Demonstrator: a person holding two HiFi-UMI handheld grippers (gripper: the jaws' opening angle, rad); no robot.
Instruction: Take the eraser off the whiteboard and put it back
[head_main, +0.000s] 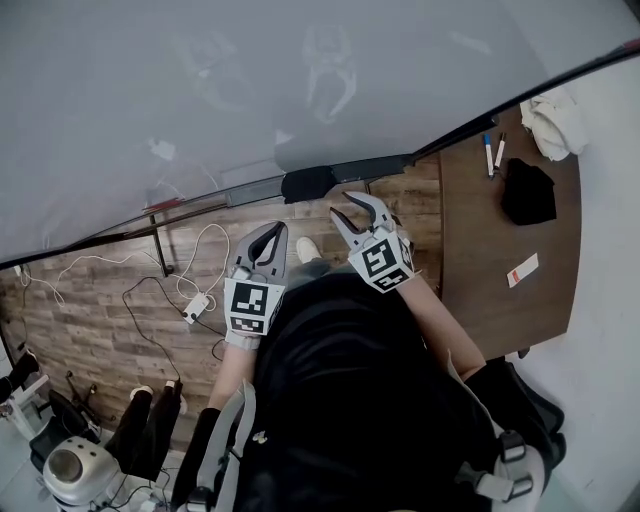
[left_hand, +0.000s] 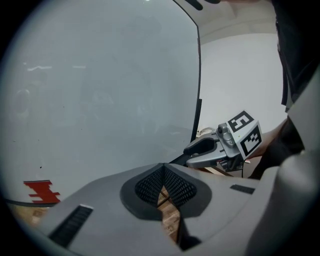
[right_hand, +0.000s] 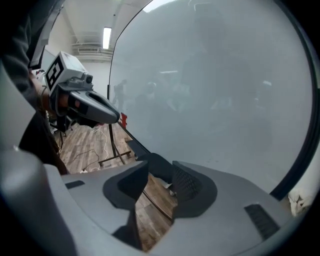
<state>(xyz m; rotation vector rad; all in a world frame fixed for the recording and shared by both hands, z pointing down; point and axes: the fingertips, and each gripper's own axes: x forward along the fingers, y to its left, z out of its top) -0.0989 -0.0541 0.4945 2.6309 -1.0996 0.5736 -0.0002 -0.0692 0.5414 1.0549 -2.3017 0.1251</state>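
A black eraser (head_main: 308, 183) rests on the tray along the lower edge of the big whiteboard (head_main: 250, 90). My right gripper (head_main: 341, 205) hovers just in front of and to the right of it, open, with nothing between its jaws. The right gripper view shows the eraser (right_hand: 157, 165) close beyond the parted jaws of the right gripper (right_hand: 159, 175). The left gripper (head_main: 274, 230) is shut and empty, a little left of and below the eraser. In the left gripper view, the left gripper (left_hand: 161, 170) faces the whiteboard (left_hand: 100, 90), with the right gripper (left_hand: 205, 150) off to the right.
A brown table (head_main: 490, 290) stands at the right with two markers (head_main: 493, 152), a black object (head_main: 527, 192), a white cloth (head_main: 553, 122) and a small card (head_main: 522, 270). Cables and a power strip (head_main: 195, 305) lie on the wooden floor by the board's stand.
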